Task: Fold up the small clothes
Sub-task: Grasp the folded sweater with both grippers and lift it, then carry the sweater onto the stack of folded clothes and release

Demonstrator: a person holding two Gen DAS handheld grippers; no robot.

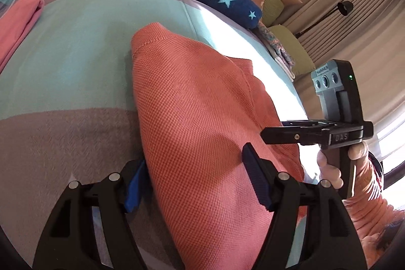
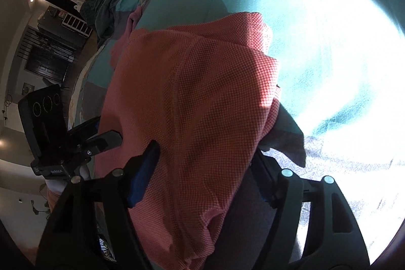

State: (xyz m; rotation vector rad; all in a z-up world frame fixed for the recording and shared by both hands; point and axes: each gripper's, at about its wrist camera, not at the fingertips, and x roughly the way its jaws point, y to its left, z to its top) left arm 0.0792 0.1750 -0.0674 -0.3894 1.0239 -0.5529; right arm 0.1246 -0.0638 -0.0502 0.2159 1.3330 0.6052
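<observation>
Holding our coral waffle-knit garment (image 1: 202,123) over the teal and grey blanket (image 1: 76,62).
Left gripper (image 1: 195,184) and right gripper (image 2: 205,176) gape wide, fabric draped between; right hand (image 1: 334,166) at three o'clock.

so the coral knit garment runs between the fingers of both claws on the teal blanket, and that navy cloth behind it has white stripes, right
Not stripes. In the left wrist view the navy cloth carries white dots and light blue stars. The rest holds: the coral knit garment runs between the fingers of the left claw and, in the right wrist view, the right claw, over the teal blanket.
</observation>
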